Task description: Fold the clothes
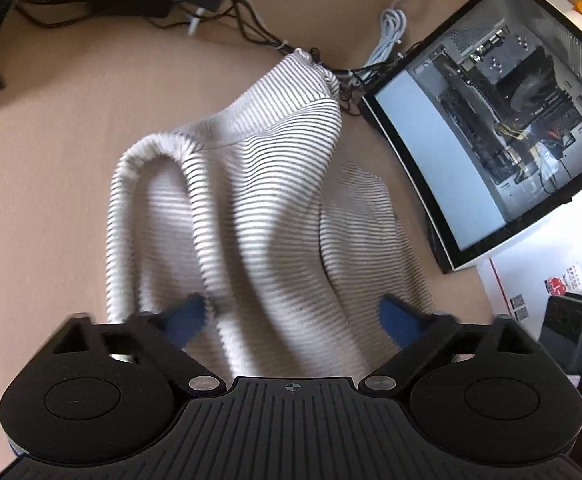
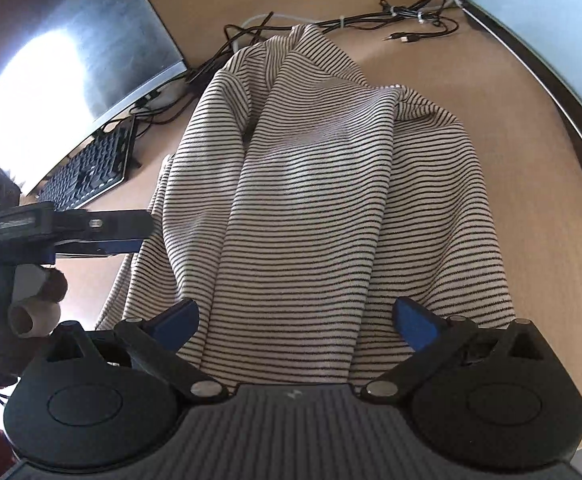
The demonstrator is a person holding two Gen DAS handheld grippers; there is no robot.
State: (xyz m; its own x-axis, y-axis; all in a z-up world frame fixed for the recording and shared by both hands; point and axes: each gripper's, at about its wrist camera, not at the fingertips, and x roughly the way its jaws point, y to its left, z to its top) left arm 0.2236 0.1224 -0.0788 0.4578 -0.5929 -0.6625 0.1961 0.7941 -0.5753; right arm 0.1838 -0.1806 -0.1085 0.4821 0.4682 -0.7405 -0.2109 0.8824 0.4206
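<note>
Striped garment bunched on a tan desk, a gripper over its near edge in each view.

Left wrist view: the left gripper [image 1: 293, 320] has its blue-padded jaws spread wide, the cream, dark-striped knit garment [image 1: 259, 200] lying between them without either pad pressing it. The garment fills the frame's centre on the tan wooden desk [image 1: 43, 184], its ribbed hem looping at centre left; a glass-sided computer case [image 1: 499, 120] stands at the upper right, black cables [image 1: 259, 28] at the top. Right wrist view: the right gripper [image 2: 297, 322] is likewise open, the garment [image 2: 331, 200] draped up the centre between its fingers. At the left edge, the left gripper [image 2: 131, 232] reaches toward the cloth, above a black keyboard [image 2: 91, 168] and a dark monitor [image 2: 63, 72] at the upper left.
</note>
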